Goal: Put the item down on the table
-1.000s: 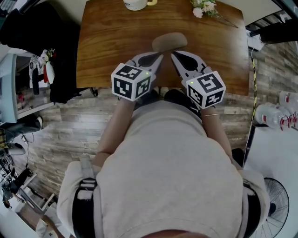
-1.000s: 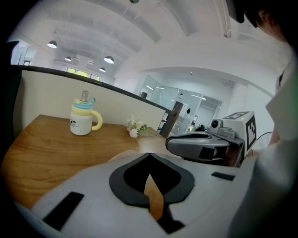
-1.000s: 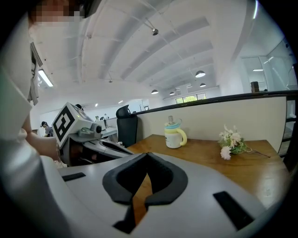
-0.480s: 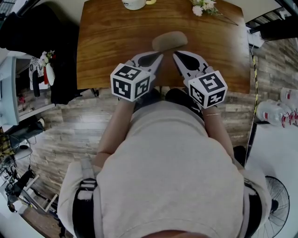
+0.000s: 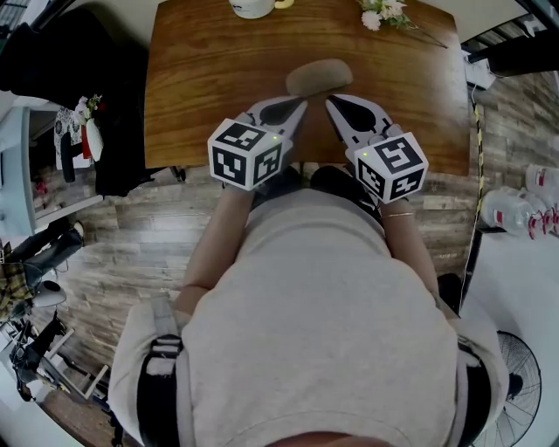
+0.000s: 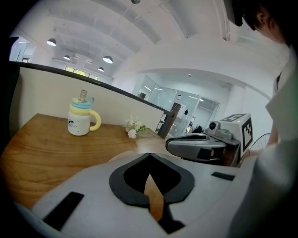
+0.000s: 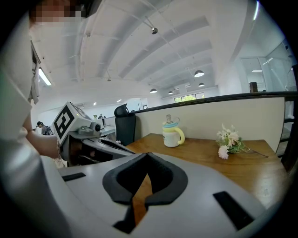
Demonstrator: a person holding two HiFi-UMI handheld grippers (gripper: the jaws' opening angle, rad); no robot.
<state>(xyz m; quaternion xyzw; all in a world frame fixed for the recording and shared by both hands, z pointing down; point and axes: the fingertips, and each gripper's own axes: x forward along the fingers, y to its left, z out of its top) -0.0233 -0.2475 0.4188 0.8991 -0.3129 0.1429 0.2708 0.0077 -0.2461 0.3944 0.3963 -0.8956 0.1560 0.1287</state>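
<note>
A tan oval item (image 5: pixel 319 77) lies flat on the wooden table (image 5: pixel 201 79), near its front edge. My left gripper (image 5: pixel 301 104) and right gripper (image 5: pixel 331 103) sit side by side just short of it, their tips pointing at its near rim. Both are shut, and I see nothing between the jaws. In the left gripper view the left gripper (image 6: pixel 149 154) has its tips touching, with only bare wood showing through the gap behind them. The right gripper (image 7: pixel 148 154) looks the same in its own view. Whether either tip touches the item I cannot tell.
A white mug (image 5: pixel 253 7) with a yellow handle stands at the table's far edge, with a small bunch of flowers (image 5: pixel 384 15) to its right. Dark clothing (image 5: pixel 113 131) hangs left of the table. Water bottles (image 5: pixel 515 214) lie on the floor at the right.
</note>
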